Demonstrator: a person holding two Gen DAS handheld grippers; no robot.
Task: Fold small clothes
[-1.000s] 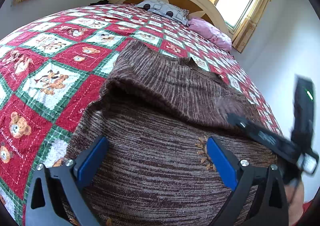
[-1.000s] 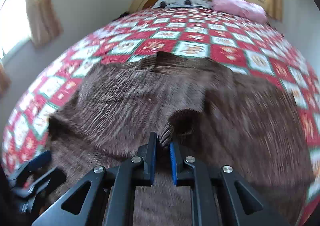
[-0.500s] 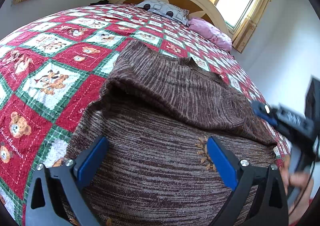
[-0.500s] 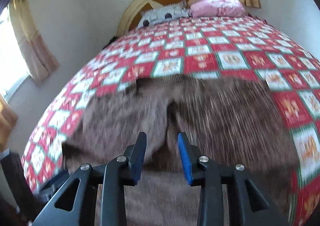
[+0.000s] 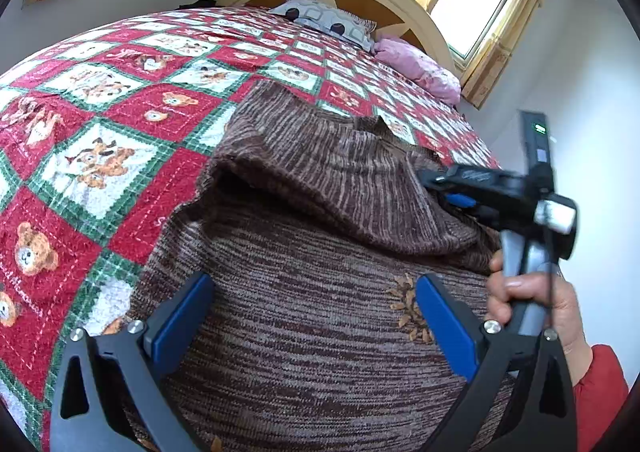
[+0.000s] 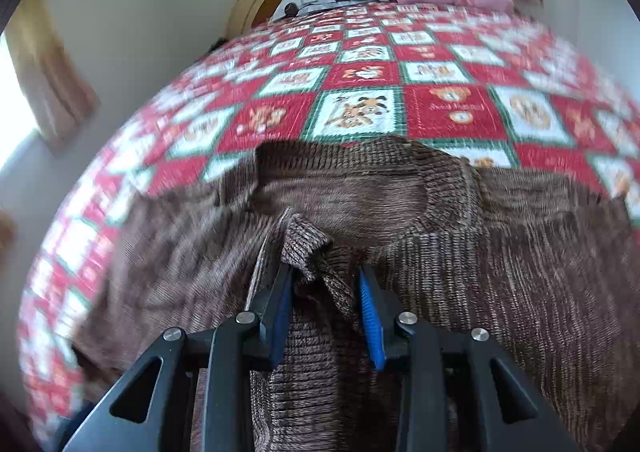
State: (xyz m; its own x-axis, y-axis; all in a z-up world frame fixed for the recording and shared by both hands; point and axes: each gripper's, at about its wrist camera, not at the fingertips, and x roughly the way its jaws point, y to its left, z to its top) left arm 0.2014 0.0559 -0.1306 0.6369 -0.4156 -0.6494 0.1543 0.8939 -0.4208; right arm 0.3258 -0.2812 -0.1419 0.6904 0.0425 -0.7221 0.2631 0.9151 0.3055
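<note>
Brown knit sweater point(image 6: 460, 272) cuff point(image 6: 306, 252) sits dead ahead between my right tool point(image 6: 326, 304) pads, part-open, not clamped; left tool point(image 5: 316, 328) wide — farther off.

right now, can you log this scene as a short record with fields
garment: brown knit sweater, flat on the bed, sleeve folded across the chest
surface: red teddy-bear quilt
left gripper: open, above the sweater's lower body, holding nothing
right gripper: open, sleeve cuff between the jaws, not clamped
pillows: grey patterned pillow, pink pillow at the headboard
</note>
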